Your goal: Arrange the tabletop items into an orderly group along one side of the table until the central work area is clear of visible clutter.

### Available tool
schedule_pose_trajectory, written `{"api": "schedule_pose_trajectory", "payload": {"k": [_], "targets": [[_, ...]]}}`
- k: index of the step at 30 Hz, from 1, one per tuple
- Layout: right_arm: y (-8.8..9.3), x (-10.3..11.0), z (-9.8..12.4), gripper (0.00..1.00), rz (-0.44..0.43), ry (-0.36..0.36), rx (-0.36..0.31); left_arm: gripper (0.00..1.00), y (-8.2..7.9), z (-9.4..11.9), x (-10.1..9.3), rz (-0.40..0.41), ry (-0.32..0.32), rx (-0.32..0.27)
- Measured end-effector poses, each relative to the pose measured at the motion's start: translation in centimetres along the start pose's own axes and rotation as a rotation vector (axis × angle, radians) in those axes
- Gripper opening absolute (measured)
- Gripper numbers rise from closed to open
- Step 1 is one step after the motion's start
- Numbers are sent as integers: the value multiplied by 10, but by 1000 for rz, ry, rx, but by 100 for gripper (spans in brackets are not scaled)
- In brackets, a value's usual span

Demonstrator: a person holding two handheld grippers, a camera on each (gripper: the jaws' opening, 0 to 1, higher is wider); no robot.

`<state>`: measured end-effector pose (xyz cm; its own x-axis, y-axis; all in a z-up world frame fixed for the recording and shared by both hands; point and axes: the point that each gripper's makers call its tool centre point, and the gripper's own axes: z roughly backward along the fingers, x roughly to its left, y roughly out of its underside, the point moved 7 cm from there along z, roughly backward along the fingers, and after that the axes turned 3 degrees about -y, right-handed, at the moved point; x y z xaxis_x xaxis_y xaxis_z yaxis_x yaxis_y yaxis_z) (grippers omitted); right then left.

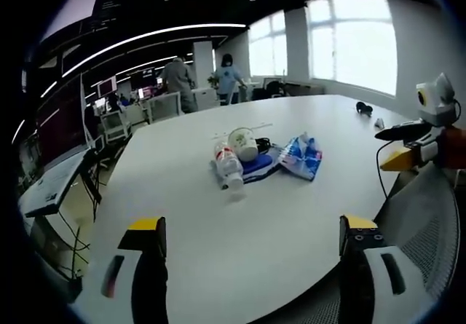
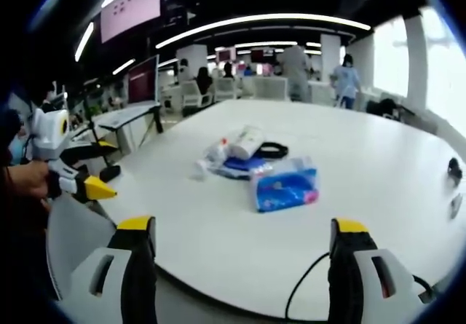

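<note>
White table (image 1: 291,229) with central clutter: cup (image 1: 243,144), bottle (image 1: 228,167), blue packet (image 2: 285,184); both jaws wide, empty.

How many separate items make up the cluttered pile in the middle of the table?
4 that I can tell: a plastic bottle lying down, a paper cup behind it, a blue tissue pack beside them, and a black cable. Something blue beneath may be another.

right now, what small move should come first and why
Probably reach the right gripper forward to the blue tissue pack. It is the nearest piece of the clutter mid-table, both grippers hang open and empty at the table's near edge, and the bottle and cup lie further in.
</note>
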<state>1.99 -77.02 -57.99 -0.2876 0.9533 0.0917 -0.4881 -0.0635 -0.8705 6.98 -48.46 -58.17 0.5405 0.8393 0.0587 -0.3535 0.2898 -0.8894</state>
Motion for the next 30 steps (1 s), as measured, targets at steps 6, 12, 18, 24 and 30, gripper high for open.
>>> {"api": "schedule_pose_trajectory", "payload": {"k": [6,12,18,24,30], "targets": [[-2,0,-5,100,-10,38,10,100,3,-1,5,-16,42,17],[-6,-5,-12,100,-3,63,11,100,3,-6,11,-15,58,19],[-17,-13,-25,99,19,65,16,100,4,-11,14,-32,45,39],[-30,-25,-45,99,65,18,40,100,1,-23,16,6,15,53],[-43,-35,-68,98,104,-20,47,100,-5,-37,18,17,-16,66]]}}
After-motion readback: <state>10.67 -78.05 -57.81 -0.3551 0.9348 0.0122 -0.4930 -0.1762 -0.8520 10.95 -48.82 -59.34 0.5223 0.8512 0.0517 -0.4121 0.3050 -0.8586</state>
